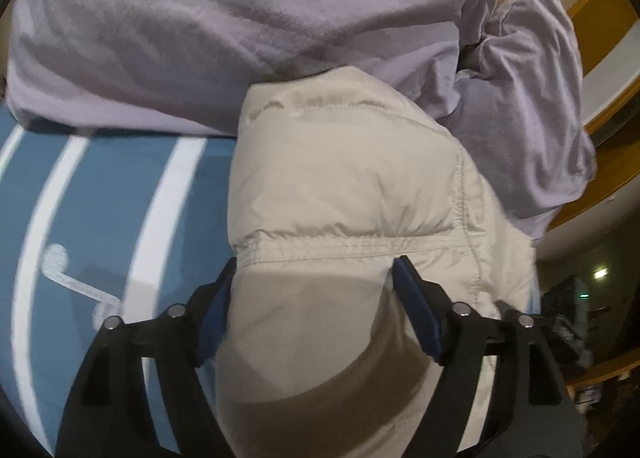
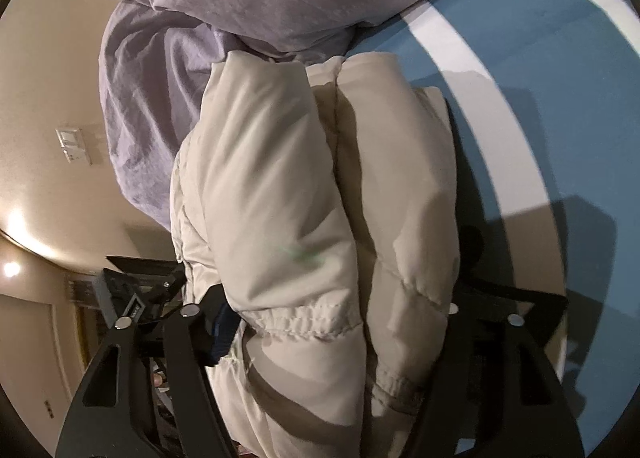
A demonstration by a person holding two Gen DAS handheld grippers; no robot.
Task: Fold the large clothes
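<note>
2 sets of tongs are working one bulky cream puffer jacket (image 1: pixel 344 194), which sits bunched on the bed (image 1: pixel 100 198), on a blue cover with white stripes, butted against a lilac duvet (image 1: pixel 224 18) heaped along the bed's far side. The left tongs (image 1: pixel 314 282) stand wide, with a thick roll of the jacket's elasticated hem between the blue pads; the fabric fills the gap and the pads press into it on both sides, so I read them as clamped on the jacket. The right tongs (image 2: pixel 340 318) also straddle a fat fold of the jacket. I can see 1 blue pad against the cloth, but the other finger is buried behind the padding, so I cannot tell whether that grip has closed.

Risks, as I judge them: the padding is slippery and springy, so a grip on a puffed roll rather than on a flat seam could slide off as the fold is carried over, and the bundle would spring loose. The jacket lies at the bed's edge nearest the wall, so a dropped side could spill over that edge. The lilac duvet touches the jacket's far end, and either tongs could snag it and drag it along.

No containers are in sight, so nothing is held inside anything.
</note>
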